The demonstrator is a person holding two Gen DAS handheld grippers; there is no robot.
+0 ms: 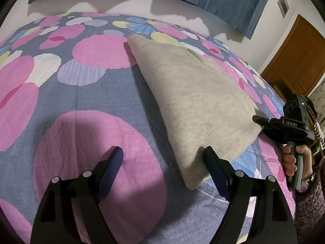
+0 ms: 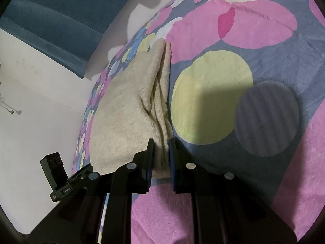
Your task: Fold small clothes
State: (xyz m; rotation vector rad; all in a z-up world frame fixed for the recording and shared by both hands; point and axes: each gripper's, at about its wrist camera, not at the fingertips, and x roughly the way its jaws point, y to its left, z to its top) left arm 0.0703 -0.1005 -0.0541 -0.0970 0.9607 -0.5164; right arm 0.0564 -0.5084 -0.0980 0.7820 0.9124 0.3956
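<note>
The beige knit garment (image 1: 195,99) lies on the bed (image 1: 97,93), already folded into a compact layered rectangle; at most a final fold or squaring-up appears left. The right tongs (image 2: 160,154) are clamped on the layered near edge of the garment. The left tongs (image 1: 162,158) stand wide open, holding nothing, their right pad over the garment's near corner.
</note>
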